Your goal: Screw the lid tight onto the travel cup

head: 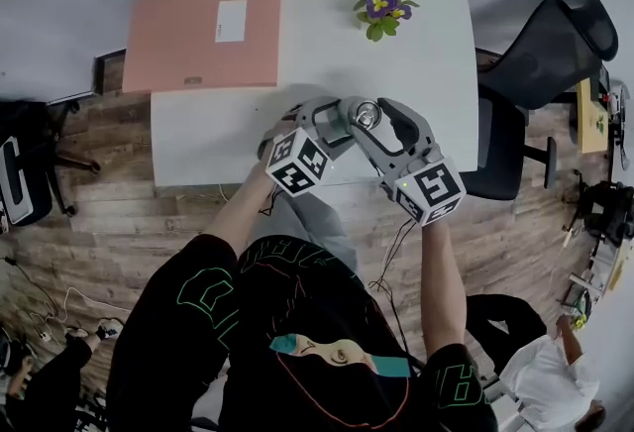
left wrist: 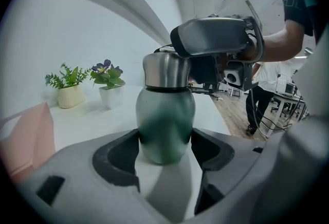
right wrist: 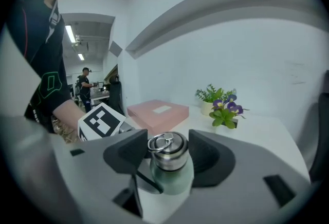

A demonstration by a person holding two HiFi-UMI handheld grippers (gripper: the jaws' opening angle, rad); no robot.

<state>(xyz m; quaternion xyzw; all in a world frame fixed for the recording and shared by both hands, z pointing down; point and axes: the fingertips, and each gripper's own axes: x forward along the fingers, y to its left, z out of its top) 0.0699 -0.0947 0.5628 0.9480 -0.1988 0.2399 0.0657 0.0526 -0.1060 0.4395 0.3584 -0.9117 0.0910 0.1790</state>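
Near the bench's (head: 416,54) front edge, our left tongs (left wrist: 164,147) clamp the travel cup (left wrist: 164,115), our right tongs (right wrist: 165,159) its lid (right wrist: 168,147).

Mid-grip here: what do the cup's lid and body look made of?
The lid looks like brushed stainless steel, silvery with soft highlights, topped by a metal ring. The cup body has a matte pale green coating, probably over metal; it gives only dull, diffuse reflections, so the base is a guess.
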